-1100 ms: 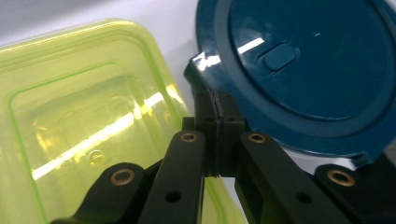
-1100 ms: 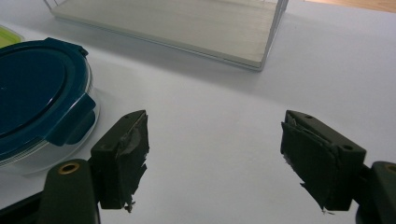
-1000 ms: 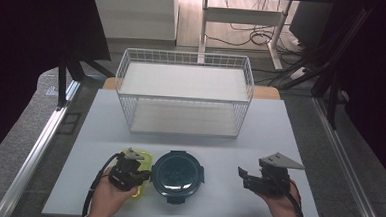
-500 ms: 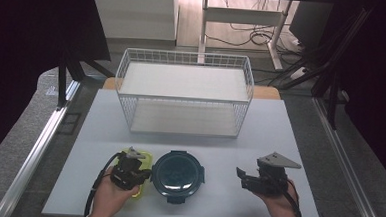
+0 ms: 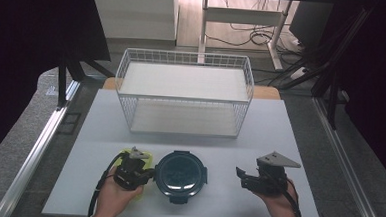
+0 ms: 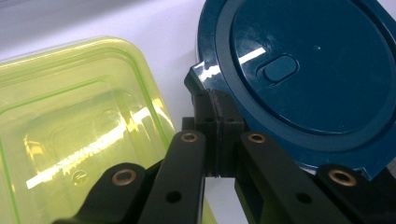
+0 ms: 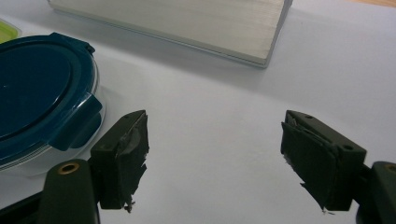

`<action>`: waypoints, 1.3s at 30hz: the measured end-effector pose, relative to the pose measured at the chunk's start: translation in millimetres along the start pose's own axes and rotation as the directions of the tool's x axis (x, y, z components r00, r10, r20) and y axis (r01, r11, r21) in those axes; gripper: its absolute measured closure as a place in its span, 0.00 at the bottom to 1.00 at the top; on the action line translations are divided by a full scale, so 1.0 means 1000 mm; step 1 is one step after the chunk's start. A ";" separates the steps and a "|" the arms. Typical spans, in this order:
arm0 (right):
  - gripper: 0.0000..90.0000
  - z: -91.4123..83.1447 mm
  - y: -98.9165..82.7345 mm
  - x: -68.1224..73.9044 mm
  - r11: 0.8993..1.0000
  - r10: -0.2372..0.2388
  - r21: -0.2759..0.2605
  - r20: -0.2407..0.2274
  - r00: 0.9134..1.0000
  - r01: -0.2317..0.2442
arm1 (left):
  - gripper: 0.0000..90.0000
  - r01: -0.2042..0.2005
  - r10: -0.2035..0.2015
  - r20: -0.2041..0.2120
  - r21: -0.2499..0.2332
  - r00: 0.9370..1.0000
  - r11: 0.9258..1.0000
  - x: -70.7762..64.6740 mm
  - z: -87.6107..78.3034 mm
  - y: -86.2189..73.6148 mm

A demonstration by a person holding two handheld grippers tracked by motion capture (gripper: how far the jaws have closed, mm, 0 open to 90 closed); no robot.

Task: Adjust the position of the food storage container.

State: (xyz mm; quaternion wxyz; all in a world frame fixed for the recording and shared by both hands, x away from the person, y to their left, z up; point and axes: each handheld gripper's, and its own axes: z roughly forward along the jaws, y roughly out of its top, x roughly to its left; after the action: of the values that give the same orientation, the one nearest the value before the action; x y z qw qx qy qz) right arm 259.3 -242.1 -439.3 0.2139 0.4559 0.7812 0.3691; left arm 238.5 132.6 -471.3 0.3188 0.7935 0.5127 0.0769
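A round clear container with a dark blue clip lid (image 5: 180,174) sits at the front middle of the white table (image 5: 279,138). Left of it, a yellow-green square container (image 5: 147,159) lies partly under my left gripper (image 5: 150,174). In the left gripper view that gripper (image 6: 215,112) is shut, jaws pressed together with nothing between them, its tips right at the blue lid's (image 6: 308,70) side clip, above the yellow-green lid (image 6: 79,130). My right gripper (image 5: 241,177) rests to the right of the round container (image 7: 37,88). It stands open (image 7: 215,158) over bare table.
A white wire basket (image 5: 184,93) with a pale board floor (image 7: 187,18) stands at the back middle of the table. Metal rails run along both table sides. Bare tabletop lies between the basket and the containers.
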 end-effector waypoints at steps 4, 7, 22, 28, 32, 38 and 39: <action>0.26 0.000 0.000 0.000 1.000 0.000 0.001 0.001 1.000 0.000 | 1.00 0.007 -0.007 0.007 -0.002 1.000 1.000 0.001 0.002 0.002; 0.26 0.001 0.000 0.000 1.000 0.000 0.003 0.002 1.000 0.000 | 1.00 0.006 -0.006 0.006 -0.006 1.000 1.000 0.000 0.003 0.002; 0.26 0.002 -0.001 0.000 1.000 0.000 0.010 0.012 1.000 0.000 | 1.00 0.014 -0.013 0.059 -0.015 0.998 1.000 -0.007 0.010 0.007; 0.26 0.003 -0.001 0.000 1.000 0.002 0.012 0.014 1.000 -0.002 | 1.00 0.002 -0.001 0.077 -0.014 0.997 1.000 -0.013 0.013 0.009; 0.26 0.003 -0.001 0.000 1.000 0.001 0.012 0.014 1.000 -0.001 | 1.00 0.004 -0.003 0.099 -0.014 0.995 1.000 -0.016 0.016 0.010; 0.26 0.004 -0.001 -0.001 1.000 0.001 0.012 0.012 1.000 -0.001 | 1.00 -0.010 0.011 0.120 -0.010 0.993 1.000 -0.025 0.022 0.016; 0.26 0.004 -0.001 -0.001 1.000 0.001 0.012 0.012 1.000 -0.001 | 1.00 -0.011 0.012 0.123 -0.009 0.992 1.000 -0.027 0.023 0.017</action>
State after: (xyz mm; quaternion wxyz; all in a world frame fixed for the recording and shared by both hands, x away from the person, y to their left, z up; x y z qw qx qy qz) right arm 261.8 -241.4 -442.3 0.2155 0.4596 0.7819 0.3618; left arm 250.0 94.9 -474.1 0.3528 0.7982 0.4873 0.0316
